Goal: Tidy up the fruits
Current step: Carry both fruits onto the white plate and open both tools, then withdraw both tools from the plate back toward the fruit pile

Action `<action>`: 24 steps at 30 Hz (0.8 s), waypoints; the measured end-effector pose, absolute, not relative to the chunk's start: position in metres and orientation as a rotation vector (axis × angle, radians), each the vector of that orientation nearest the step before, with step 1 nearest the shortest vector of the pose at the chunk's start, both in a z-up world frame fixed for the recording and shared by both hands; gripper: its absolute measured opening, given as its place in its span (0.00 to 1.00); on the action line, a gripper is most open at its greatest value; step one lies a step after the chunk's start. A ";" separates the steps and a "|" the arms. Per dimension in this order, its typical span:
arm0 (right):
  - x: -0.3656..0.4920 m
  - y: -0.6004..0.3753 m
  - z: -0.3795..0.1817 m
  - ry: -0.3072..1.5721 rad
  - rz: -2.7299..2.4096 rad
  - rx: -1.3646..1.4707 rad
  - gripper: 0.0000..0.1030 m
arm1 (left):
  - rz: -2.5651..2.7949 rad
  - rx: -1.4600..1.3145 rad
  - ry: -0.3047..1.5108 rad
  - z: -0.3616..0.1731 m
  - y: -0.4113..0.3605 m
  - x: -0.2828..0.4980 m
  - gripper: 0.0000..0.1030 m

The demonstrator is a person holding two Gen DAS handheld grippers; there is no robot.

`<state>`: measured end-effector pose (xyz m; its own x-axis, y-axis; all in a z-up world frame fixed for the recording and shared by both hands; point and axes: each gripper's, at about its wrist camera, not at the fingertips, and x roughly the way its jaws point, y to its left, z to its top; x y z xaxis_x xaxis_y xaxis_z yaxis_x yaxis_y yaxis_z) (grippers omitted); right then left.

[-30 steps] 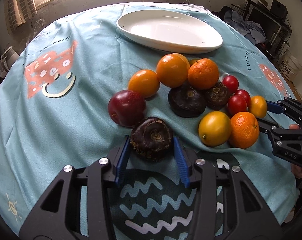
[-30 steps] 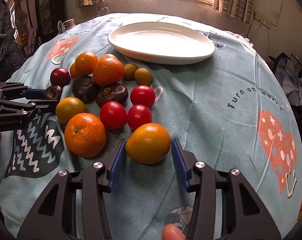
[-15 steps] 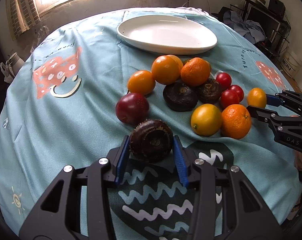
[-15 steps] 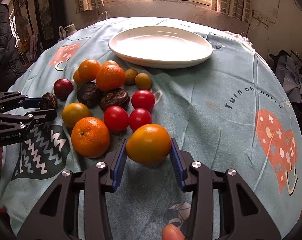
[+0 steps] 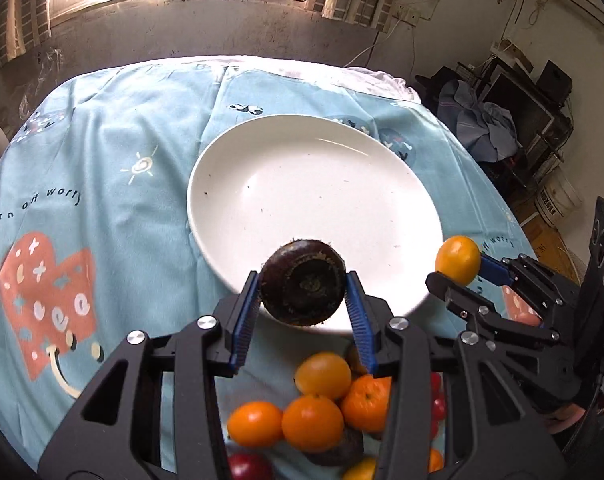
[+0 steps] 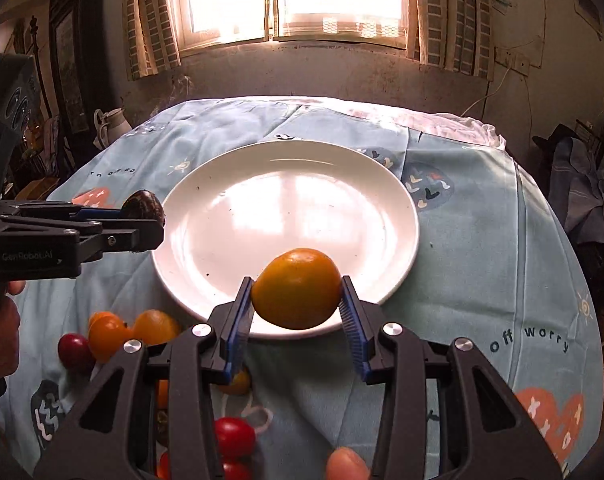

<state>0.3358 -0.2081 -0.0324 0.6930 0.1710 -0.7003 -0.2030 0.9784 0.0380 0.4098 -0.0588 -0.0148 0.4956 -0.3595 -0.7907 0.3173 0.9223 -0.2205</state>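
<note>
My left gripper [image 5: 302,292] is shut on a dark brown round fruit [image 5: 302,282] and holds it in the air over the near rim of the white plate [image 5: 302,184]. My right gripper [image 6: 298,298] is shut on a yellow-orange fruit [image 6: 297,288], held above the plate's [image 6: 286,208] near edge. The right gripper with its fruit also shows in the left wrist view [image 5: 467,272]. The left gripper with the brown fruit [image 6: 144,210] shows at the plate's left side in the right wrist view. The plate is empty.
A pile of oranges [image 5: 313,420], a red plum [image 5: 248,466] and red tomatoes [image 6: 234,436] lies on the blue patterned tablecloth [image 5: 102,184] below both grippers. Furniture and clothes [image 5: 493,128] stand beyond the table's right edge.
Both grippers have lifted their fruits off the cloth and carried them forward to the plate's near rim. The fruit pile now lies below and behind them.
</note>
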 end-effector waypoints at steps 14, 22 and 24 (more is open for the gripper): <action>0.360 -0.186 -0.044 0.801 0.207 -0.147 0.65 | -0.337 -0.082 1.005 -0.029 -0.055 0.457 0.80; 0.274 -0.211 -0.004 0.689 0.122 0.018 0.66 | -0.325 -0.036 0.872 0.000 -0.025 0.362 0.96; 0.254 -0.214 -0.006 0.687 0.114 0.072 0.66 | -0.313 -0.011 0.856 -0.004 -0.020 0.338 0.97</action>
<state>0.2536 -0.2143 -0.0061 0.7671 0.1285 -0.6285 -0.0813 0.9913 0.1035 0.3382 -0.0200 -0.0035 0.6129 -0.2755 -0.7406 0.2669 0.9543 -0.1342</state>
